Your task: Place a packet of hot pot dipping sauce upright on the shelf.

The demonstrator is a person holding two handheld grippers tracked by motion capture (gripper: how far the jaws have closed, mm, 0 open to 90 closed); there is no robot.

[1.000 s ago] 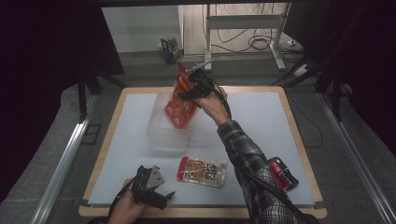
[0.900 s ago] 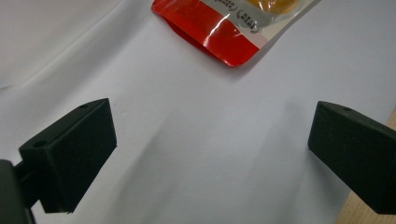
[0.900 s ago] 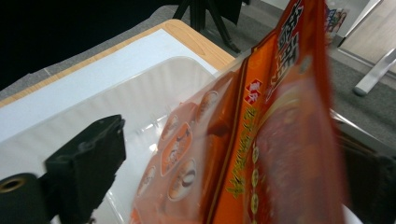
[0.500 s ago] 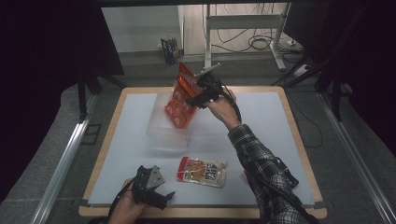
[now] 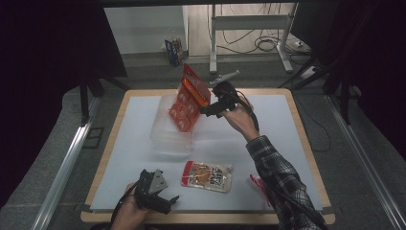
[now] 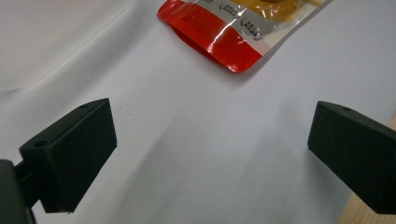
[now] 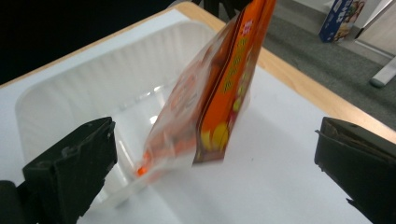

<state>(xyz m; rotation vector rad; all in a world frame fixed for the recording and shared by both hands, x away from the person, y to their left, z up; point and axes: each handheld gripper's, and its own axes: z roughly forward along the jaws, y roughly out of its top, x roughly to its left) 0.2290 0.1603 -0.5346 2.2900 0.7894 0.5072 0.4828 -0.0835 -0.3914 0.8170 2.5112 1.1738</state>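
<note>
Since the earlier frames the right gripper (image 5: 207, 106) has slid rightward off the orange snack bag (image 5: 187, 101), its jaws having just been opening; now they stand spread wide, nothing between the pads. The bag stands on edge, tilted, its bottom in the clear plastic tray (image 5: 165, 139) and its top free above the tray's rim. Left gripper (image 5: 160, 200) unchanged at the near table edge.

Bag: glossy orange film, flat pouch, red header strip on top, round pieces printed on its face; in the right gripper view its lower part (image 7: 205, 116) is see-through. Tray: translucent white plastic, rounded corners, ribbed walls (image 7: 84, 93), shallow. Table (image 5: 282, 124): matte pale sheet with a wooden border.

Left gripper jaws released, black blocky pads wide apart over bare table, gripping nothing. Just ahead of them lies a second pouch (image 5: 207, 176), flat, shiny, red end with silver and yellow print (image 6: 219, 32). A small red packet (image 5: 253, 182) lies beside the plaid sleeve (image 5: 277, 177), partly hidden by it. Nothing lies between the right gripper and the bag.
</note>
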